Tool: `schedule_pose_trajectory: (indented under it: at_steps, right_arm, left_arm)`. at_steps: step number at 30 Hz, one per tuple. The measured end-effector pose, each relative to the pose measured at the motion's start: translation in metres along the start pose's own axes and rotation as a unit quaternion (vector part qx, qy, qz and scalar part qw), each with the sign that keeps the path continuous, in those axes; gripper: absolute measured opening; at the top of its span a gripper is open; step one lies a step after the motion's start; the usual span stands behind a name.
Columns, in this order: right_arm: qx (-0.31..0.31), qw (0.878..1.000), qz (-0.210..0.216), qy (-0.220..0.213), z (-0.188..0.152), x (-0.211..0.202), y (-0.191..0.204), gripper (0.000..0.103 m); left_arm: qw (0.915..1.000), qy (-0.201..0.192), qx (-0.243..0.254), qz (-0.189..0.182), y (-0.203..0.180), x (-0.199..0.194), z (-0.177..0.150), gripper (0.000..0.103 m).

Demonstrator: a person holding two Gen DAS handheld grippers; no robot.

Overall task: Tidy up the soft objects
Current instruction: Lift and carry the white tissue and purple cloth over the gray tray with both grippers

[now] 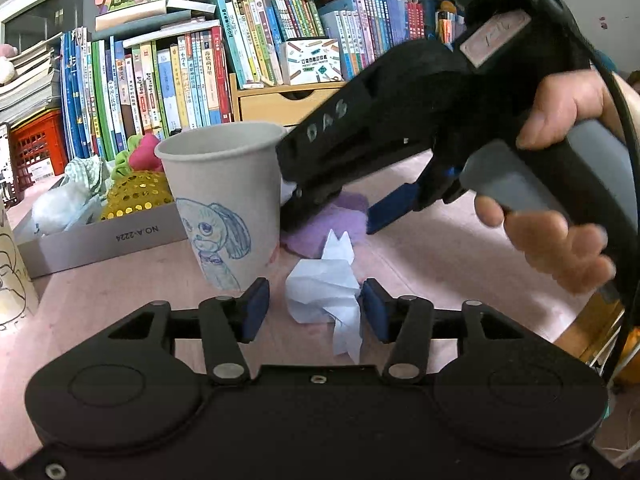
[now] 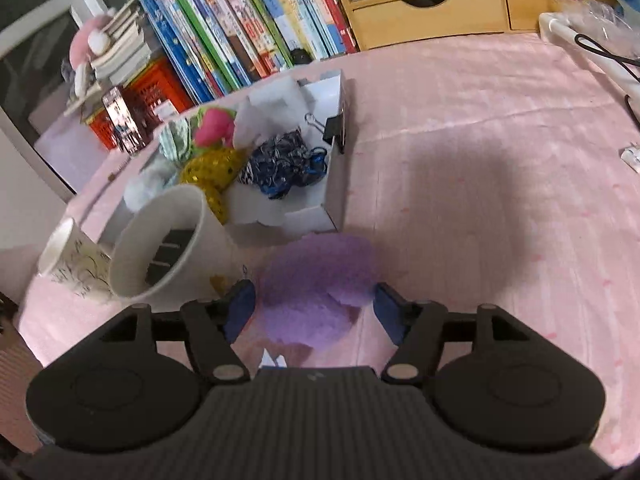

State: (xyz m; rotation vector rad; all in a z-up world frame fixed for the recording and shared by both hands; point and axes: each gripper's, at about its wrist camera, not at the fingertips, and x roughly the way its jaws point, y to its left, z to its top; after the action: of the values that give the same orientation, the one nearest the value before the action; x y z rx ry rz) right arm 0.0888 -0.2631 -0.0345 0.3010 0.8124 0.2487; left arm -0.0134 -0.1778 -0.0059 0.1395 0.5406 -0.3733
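Two grippers, jaws spread: left gripper (image 1: 314, 306) straddles crumpled white tissue (image 1: 324, 292), right gripper (image 2: 316, 308) straddles fluffy purple pompom (image 2: 316, 292) beside the grey paper cup (image 1: 224, 200). Both look featherlight and squashy; pinch mid-body

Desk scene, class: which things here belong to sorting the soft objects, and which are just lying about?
Belong to the job:
purple pom-pom
crumpled tissue
grey box of soft things

Just lying about:
paper cup with dog drawing
books
binder clip
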Motion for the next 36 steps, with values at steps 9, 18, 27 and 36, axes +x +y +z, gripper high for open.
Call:
schedule_pose_trajectory:
  at_steps: [9, 18, 27, 36]
  right_arm:
    - [-0.027, 0.999, -0.020, -0.013, -0.007, 0.000, 0.012, 0.062]
    - [-0.007, 0.999, -0.033, -0.028, -0.004, -0.014, 0.008, 0.060]
    - [0.002, 0.996, -0.051, -0.066, 0.005, -0.040, 0.008, 0.060]
    - [-0.006, 0.994, -0.059, -0.096, 0.015, -0.057, 0.021, 0.060]
  left_arm:
    - [1.0000, -0.002, 0.001, -0.004, 0.005, -0.006, 0.000, 0.037]
    - [0.9992, -0.022, 0.032, -0.011, 0.016, -0.034, 0.003, 0.037]
    - [0.9985, -0.041, 0.033, -0.016, 0.044, -0.067, 0.015, 0.037]
    - [0.9985, -0.048, 0.022, -0.015, 0.074, -0.087, 0.034, 0.037]
